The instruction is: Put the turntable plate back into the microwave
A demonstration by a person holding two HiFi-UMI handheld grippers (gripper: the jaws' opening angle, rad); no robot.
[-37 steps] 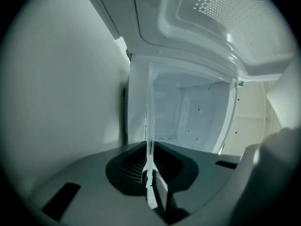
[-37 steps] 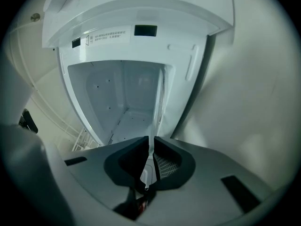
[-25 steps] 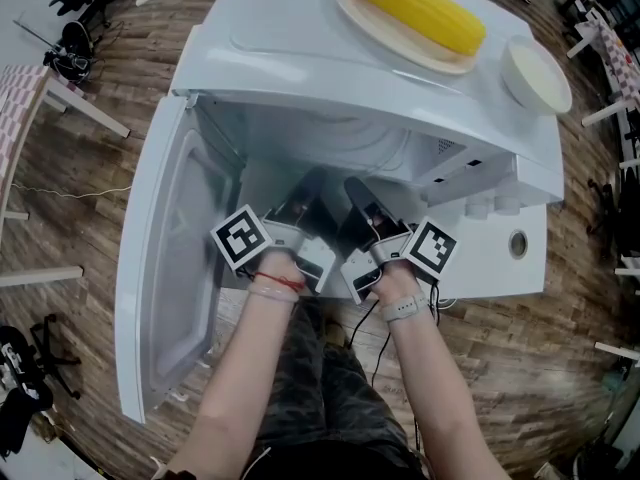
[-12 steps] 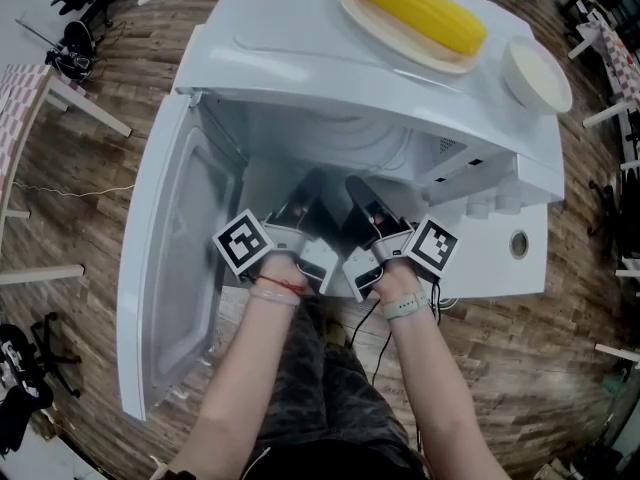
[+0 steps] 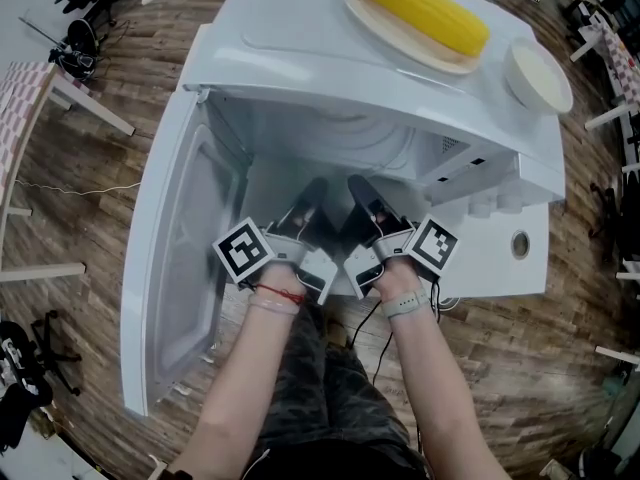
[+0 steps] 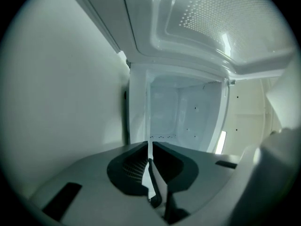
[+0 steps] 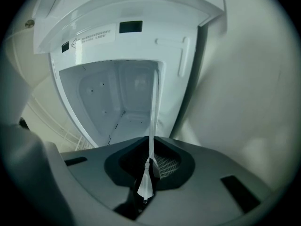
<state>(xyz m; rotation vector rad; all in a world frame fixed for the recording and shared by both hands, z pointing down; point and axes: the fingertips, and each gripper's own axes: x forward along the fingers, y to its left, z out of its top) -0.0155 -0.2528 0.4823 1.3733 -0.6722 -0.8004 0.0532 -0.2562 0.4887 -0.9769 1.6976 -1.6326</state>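
The microwave point(image 5: 290, 58) door point(image 5: 175, 268) hangs open. At the cavity mouth, the tongs of the left gripper point(image 5: 312, 193) and of the right gripper point(image 5: 358, 190) each pinch the clear turntable plate point(image 7: 153, 102), seen edge-on. Corn point(image 5: 420, 8) and a bowl point(image 5: 538, 76) sit on top.

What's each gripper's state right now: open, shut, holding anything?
Right gripper: shut on the turntable plate, seen edge-on between its jaws.
Left gripper: shut on the same plate's edge.

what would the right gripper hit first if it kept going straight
Likely the back wall of the microwave, near its right corner; the way in looks free, though depth is unclear.
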